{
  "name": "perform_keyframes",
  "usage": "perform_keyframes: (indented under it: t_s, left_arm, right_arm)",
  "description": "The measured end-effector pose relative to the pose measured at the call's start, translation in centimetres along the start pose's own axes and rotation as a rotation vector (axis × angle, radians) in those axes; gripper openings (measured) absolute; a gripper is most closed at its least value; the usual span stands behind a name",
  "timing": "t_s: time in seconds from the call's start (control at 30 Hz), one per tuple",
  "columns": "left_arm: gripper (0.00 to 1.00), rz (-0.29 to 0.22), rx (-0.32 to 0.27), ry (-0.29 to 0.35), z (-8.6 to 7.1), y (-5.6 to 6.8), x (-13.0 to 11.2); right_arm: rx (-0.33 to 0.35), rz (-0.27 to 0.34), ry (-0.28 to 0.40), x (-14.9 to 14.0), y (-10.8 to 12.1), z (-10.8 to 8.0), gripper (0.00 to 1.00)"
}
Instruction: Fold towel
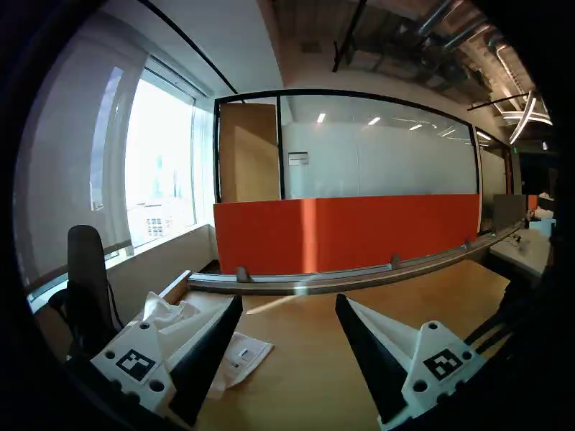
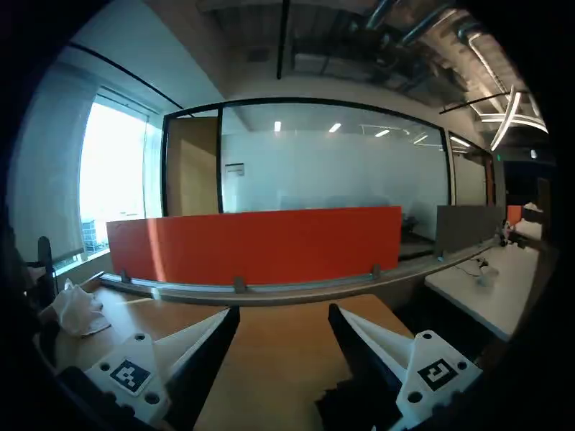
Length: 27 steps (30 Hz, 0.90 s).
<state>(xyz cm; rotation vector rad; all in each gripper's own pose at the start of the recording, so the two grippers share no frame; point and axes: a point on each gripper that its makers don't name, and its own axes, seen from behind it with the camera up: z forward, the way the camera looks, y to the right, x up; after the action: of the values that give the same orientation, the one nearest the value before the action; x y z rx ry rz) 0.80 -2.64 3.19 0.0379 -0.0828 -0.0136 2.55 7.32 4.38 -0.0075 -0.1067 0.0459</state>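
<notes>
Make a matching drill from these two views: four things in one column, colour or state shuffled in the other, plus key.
Things:
1. towel
2. divider panel
3. left claw
4. desk

Colour or state:
a. orange, upright along the desk's far edge
b. open, nothing between its fingers
c. white, crumpled, lying on the desk
d. light wood, flat

Pairs: 1-c, 2-a, 3-b, 4-d

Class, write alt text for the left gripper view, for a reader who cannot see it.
The left gripper hangs open over a wooden desk, holding nothing. A crumpled white towel lies on the desk at the view's left, partly behind one finger. An orange partition stands along the far edge.
</notes>
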Motion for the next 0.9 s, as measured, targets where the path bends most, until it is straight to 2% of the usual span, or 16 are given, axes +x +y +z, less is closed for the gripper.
perform_keyframes:
  t_s: [0.2, 0.33, 0.5, 0.7, 0.9]
  left_arm:
    - [0.96, 0.001, -0.004, 0.011, 0.3, 0.2, 0.4]
    - [0.96, -0.003, -0.001, 0.017, 0.3, 0.1, 0.7]
    - [0.96, -0.008, 0.002, 0.023, 0.4, 0.1, 1.0]
    - [0.96, -0.010, -0.001, 0.022, 0.4, 0.4, 1.1]
    - [0.96, -0.010, -0.010, 0.024, 0.4, 0.9, 1.0]
  right_arm:
    - [0.037, 0.002, 0.005, 0.2, -3.4, 0.3, 0.95]
    - [0.049, -0.010, 0.007, 0.4, -4.8, 0.5, 0.96]
    - [0.050, -0.033, 0.015, 0.7, -5.8, 0.6, 0.96]
    - [0.038, -0.021, 0.041, 2.2, -6.4, 0.5, 0.96]
    - [0.044, -0.017, 0.039, 2.4, -6.9, 0.5, 0.95]
